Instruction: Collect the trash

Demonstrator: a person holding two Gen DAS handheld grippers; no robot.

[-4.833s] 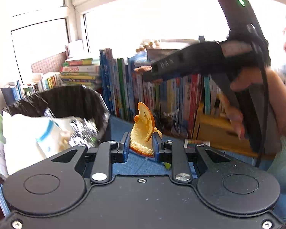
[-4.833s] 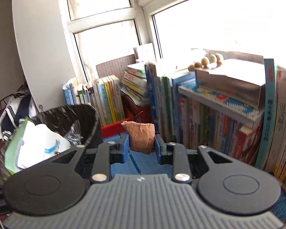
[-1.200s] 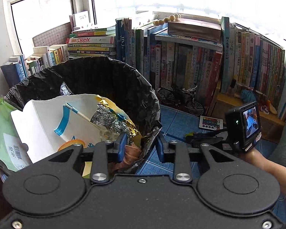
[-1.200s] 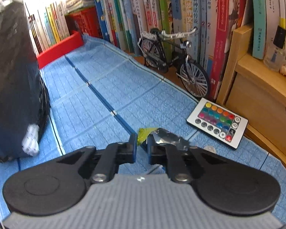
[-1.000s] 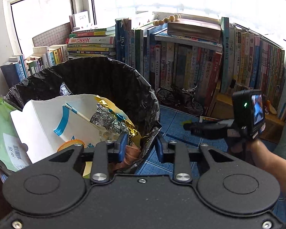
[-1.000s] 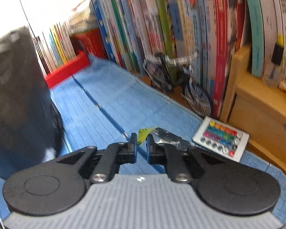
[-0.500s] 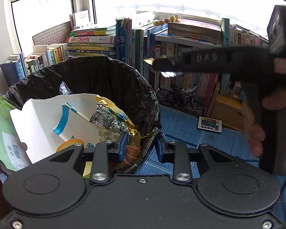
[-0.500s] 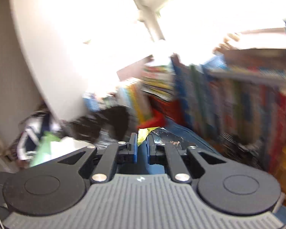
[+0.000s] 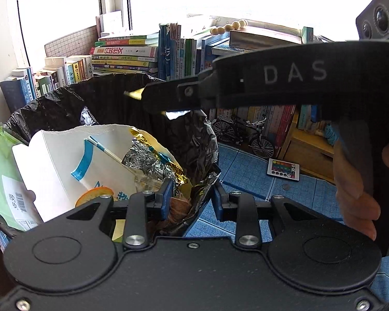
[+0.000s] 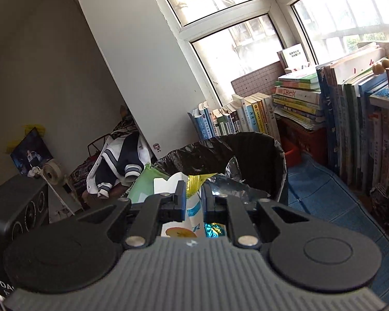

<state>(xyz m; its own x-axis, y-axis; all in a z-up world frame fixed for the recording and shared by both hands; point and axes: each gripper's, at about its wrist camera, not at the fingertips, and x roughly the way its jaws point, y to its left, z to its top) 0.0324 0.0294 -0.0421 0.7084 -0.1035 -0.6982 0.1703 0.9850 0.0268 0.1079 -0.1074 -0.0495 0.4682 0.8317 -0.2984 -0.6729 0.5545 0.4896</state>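
Note:
A bin lined with a black bag [image 9: 111, 88] stands at the left, stuffed with a white paper bag [image 9: 54, 160], crumpled foil [image 9: 147, 158], an orange peel [image 9: 93, 194] and a green packet [image 9: 2, 160]. My left gripper [image 9: 192, 202] is open and holds nothing, its fingers straddling the bin's near rim. My right gripper [image 9: 147, 96] reaches in from the right above the bin, held by a hand [image 9: 355, 181]. In the right wrist view the right gripper [image 10: 194, 199] is shut on a yellow and silver wrapper [image 10: 194, 182], directly over the bin [image 10: 246, 147].
Rows of books [image 9: 127, 54] line the window sill and shelf behind the bin. A model bicycle [image 9: 241, 134], a remote [image 9: 284, 168] and a coin [image 9: 286, 186] lie on the blue mat [image 9: 241, 160]. A jacket [image 10: 119, 160] and a small fan [image 10: 51, 171] stand beyond the bin.
My right gripper picked the wrapper off the blue mat and swung it up and left over the bin. My left gripper stayed open at the rim; the orange peel it held earlier lies in the bin.

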